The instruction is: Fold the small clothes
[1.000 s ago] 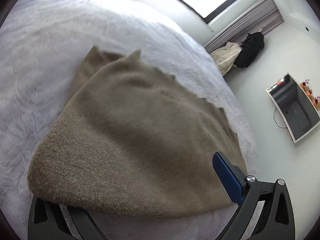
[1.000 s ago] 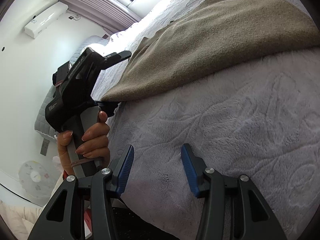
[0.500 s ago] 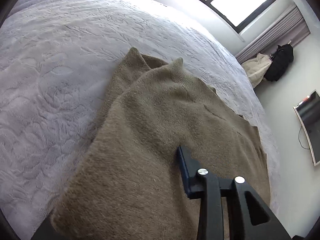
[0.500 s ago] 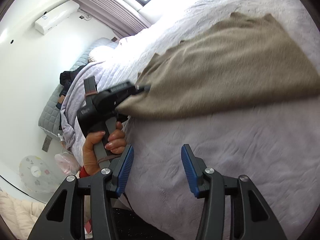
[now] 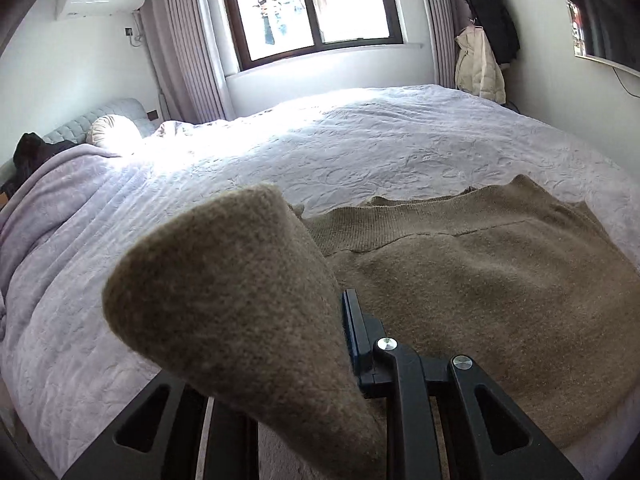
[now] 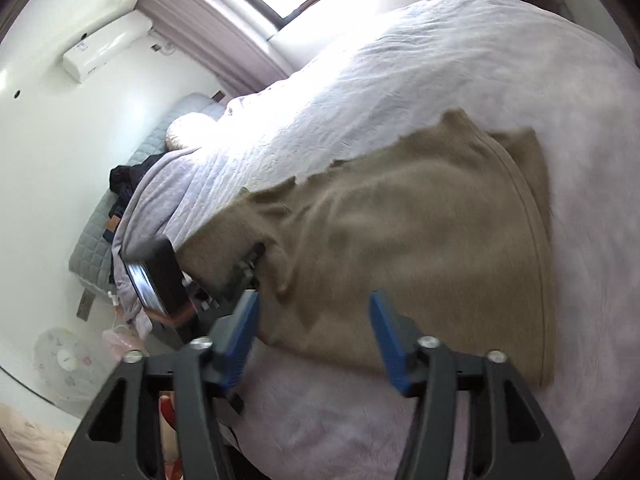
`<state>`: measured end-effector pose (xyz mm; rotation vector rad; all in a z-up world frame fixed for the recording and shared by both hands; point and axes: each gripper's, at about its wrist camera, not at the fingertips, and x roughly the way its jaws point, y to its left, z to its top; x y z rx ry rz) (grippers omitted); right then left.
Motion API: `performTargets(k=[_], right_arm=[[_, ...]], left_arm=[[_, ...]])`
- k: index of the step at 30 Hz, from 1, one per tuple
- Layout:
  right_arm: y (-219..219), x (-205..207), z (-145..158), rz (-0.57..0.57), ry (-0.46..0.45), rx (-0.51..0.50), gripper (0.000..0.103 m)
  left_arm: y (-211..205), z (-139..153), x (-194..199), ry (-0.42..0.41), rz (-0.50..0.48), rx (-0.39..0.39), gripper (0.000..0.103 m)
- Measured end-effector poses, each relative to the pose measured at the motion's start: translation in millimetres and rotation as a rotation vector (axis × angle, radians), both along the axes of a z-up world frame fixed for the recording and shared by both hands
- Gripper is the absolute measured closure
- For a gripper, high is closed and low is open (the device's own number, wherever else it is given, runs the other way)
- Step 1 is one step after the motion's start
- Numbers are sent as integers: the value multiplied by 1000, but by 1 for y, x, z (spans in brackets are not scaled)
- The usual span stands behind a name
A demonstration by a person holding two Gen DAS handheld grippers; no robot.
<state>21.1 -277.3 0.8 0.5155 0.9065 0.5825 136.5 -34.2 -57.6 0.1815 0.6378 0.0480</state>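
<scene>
left wrist view: the left gripper (image 5: 320,344) was closing on a corner of the tan sweater (image 5: 480,280), and the knit sat between the jaws. only one blue pad (image 5: 354,332) showed; the other was hidden behind the raised flap of cloth. the pinched corner stood up off the bed (image 5: 360,148), while the remainder of the sweater lay flat on the bed cover, on the near side of the bed from the window (image 5: 312,4).

right wrist view: the right gripper (image 6: 314,338) hung above the near edge of the sweater (image 6: 420,240) with its jaws opening and nothing between them. the left gripper (image 6: 224,280) was visible at the sweater's left corner, with cloth bunched around it. the picture was blurred, so finer detail of that grip could not be read.

step in hand, as judged: the grasp of the first corner, ahead of a fold. the next move likely called for the right gripper to take the matching near corner, so that both corners could be carried across the sweater together and the edge kept straight.
</scene>
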Motion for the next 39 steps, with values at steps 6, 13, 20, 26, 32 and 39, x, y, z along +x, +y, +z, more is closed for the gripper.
performTargets(k=[6, 13, 20, 26, 32, 39], right_arm=[[88, 91, 31, 298, 87, -103, 17], [207, 156, 7, 534, 262, -305, 16], [282, 182, -24, 647, 289, -609, 16], [322, 189, -43, 701, 306, -739, 16], [310, 187, -44, 629, 262, -855, 76], [222, 183, 13, 441, 150, -626, 85]], left_arm=[[-4, -4, -15, -28, -20, 41, 81], [0, -4, -24, -51, -44, 15, 81], [12, -4, -28, -49, -47, -53, 81], [11, -5, -34, -65, -61, -55, 81], [15, -2, -36, -51, -70, -72, 81], [-16, 38, -51, -88, -154, -83, 81]])
